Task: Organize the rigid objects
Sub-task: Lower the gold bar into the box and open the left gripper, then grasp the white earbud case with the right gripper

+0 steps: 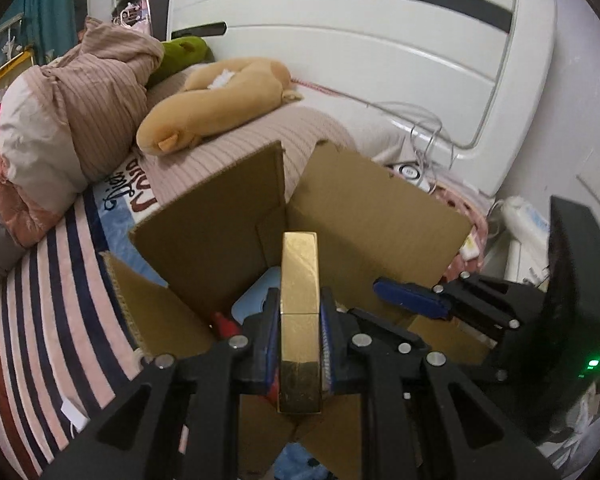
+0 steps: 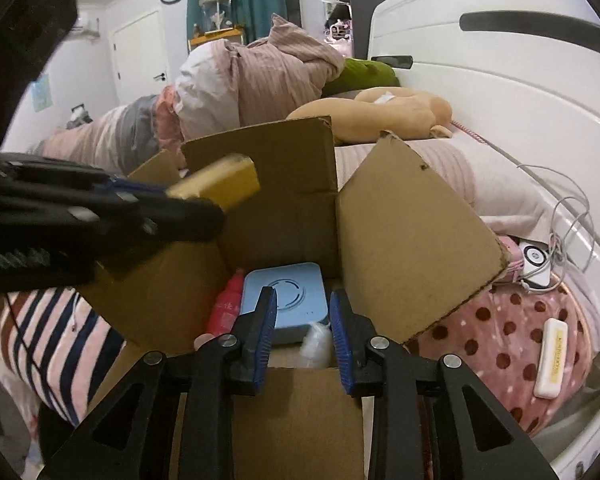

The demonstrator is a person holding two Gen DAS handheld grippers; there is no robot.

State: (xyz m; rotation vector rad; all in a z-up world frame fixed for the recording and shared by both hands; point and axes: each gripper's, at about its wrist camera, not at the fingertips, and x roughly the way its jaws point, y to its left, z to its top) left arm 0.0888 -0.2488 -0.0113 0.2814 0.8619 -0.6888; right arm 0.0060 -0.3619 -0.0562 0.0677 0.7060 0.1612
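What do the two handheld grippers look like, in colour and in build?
The left gripper and the right gripper look alike: black plastic linkage arms with triangular cut-outs, joined by round silver pins. Each finger carries a blue ribbed pad. A small green light glows on the right gripper's black body. No sleeve or hand is visible.

Your way into the cardboard box (image 2: 276, 220) is from above — its mouth at the centre of the right wrist frame is hemmed by upright flaps on the left, back and right. On the floor, a blue square device (image 2: 286, 298), a red bottle (image 2: 228, 304) and a clear wrapped item (image 2: 318, 342) fill the near part. At left, the left gripper (image 2: 204, 204) with its gold box (image 2: 224, 184) hangs over the left flap — that side is blocked.
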